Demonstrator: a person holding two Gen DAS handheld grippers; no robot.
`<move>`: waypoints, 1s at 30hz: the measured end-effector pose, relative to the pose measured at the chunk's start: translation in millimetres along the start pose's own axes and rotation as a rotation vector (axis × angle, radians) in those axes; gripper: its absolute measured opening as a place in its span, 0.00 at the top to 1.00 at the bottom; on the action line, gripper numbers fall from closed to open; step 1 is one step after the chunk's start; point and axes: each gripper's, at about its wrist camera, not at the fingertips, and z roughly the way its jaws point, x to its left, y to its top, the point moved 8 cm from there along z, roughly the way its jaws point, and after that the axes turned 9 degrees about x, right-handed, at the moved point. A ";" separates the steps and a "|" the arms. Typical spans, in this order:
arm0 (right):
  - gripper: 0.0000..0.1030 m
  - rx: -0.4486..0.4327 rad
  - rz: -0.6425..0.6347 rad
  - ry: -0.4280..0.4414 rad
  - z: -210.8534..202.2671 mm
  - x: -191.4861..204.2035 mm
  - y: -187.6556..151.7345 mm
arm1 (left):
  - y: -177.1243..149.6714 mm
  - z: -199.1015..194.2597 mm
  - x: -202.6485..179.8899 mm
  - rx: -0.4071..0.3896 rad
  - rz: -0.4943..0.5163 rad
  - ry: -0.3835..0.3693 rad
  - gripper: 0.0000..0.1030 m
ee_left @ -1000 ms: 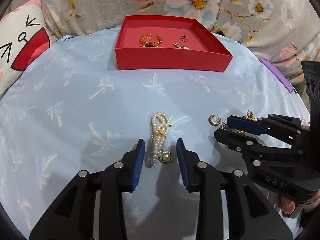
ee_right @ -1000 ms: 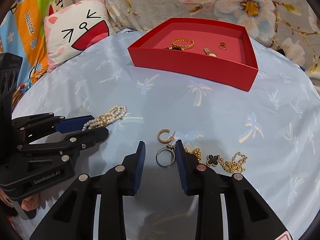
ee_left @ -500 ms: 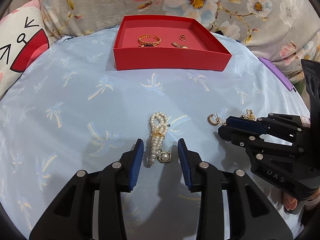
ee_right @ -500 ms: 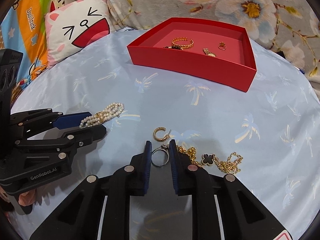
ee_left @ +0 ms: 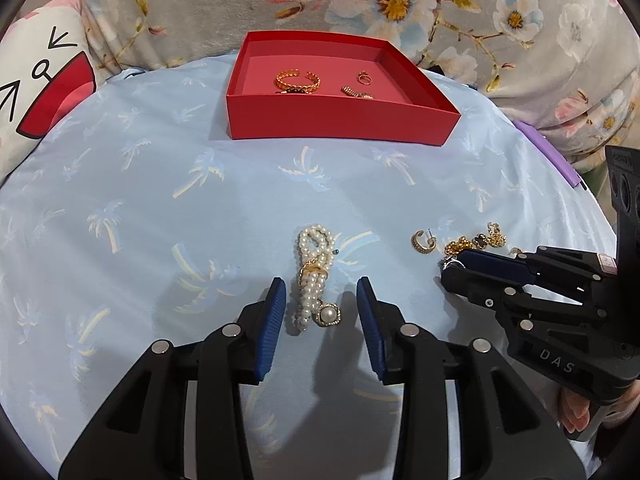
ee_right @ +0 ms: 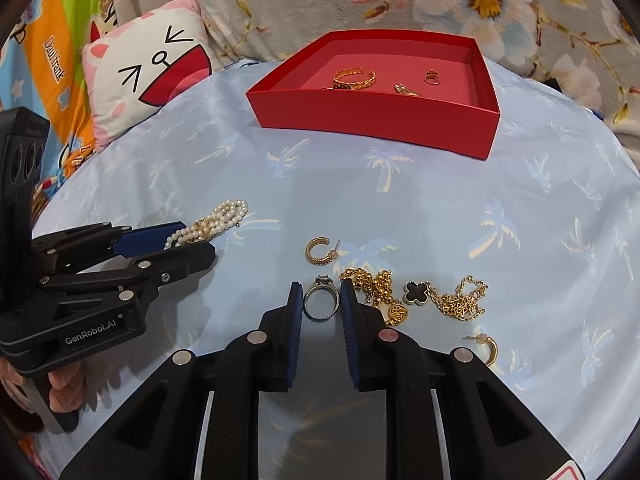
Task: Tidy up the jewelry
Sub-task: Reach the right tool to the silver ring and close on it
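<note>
Crowding silver ring (ee_right: 320, 304), gold chain (ee_right: 374, 286), hoop earring (ee_right: 318, 251)

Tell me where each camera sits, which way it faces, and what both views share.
Left wrist: on the left gripper, angled down at the white pearl bracelet; own open fingers show.
Right wrist: on the right gripper, angled down at the silver ring it clamps; own fingers show.
Shared: red cardboard box, pale blue palm-print cloth, each other's gripper.
</note>
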 end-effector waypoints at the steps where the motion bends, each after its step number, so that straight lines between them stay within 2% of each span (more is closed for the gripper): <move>1: 0.82 0.000 0.002 0.001 0.1 -0.5 0.0 | -0.3 -0.1 0.4 0.000 0.000 -0.003 0.66; 8: 0.82 -0.002 0.011 -0.001 -0.1 -0.5 -0.5 | 0.5 1.0 -0.2 0.001 0.001 -0.010 0.70; 16: 0.82 -0.001 0.024 0.020 -0.1 -0.9 -0.5 | 2.4 2.8 3.3 0.003 -0.026 -0.026 0.86; 30: 0.82 -0.002 0.038 0.045 -0.8 -3.8 -0.1 | 2.4 2.3 4.2 0.003 -0.031 -0.033 0.87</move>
